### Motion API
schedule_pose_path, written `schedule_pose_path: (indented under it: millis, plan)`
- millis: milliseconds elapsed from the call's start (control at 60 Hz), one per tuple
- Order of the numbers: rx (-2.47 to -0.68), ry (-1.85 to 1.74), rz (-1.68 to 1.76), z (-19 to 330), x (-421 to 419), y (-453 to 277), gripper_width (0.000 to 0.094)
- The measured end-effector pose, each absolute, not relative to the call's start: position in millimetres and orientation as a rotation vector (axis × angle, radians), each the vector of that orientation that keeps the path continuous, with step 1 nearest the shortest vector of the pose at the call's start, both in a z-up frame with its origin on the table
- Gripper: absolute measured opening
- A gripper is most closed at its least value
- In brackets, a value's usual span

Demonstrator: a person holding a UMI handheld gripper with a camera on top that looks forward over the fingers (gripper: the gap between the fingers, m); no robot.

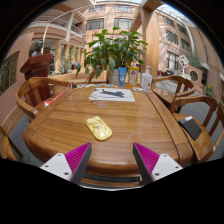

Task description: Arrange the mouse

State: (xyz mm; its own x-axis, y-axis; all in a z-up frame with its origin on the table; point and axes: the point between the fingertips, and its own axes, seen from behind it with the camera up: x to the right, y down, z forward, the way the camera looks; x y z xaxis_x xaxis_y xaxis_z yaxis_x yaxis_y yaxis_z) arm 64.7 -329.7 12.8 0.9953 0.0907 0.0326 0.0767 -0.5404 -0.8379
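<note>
A small yellow-gold mouse [98, 127] lies on the round wooden table [60, 125], a little ahead of my fingers and slightly toward the left one. My gripper [112, 158] hovers over the table's near edge, well apart from the mouse. Its fingers are spread wide, with the magenta pads [76, 157] facing each other, and nothing stands between them.
A grey mat [112, 95] with a dark object lies at the far side of the table. A potted plant [113, 48], bottles [122, 75] and a white cup [146, 81] stand behind it. Wooden chairs [38, 92] ring the table; a dark flat object [189, 126] lies at its right edge.
</note>
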Motion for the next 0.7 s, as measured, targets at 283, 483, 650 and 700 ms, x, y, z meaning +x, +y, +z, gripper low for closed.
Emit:
schedule_pose_path:
  millis: [283,483,650,700]
  plan:
    - [-2.175,-0.180,0.053,-13,27,-255,0.0845]
    - [-2.173,-0.174,0.035,-12,25,-215,0.0823]
    - [-2.184,-0.151,0.049,-13,21,-201,0.0672]
    - [-2.180,-0.155,0.054,-13,17,-199,0.0551]
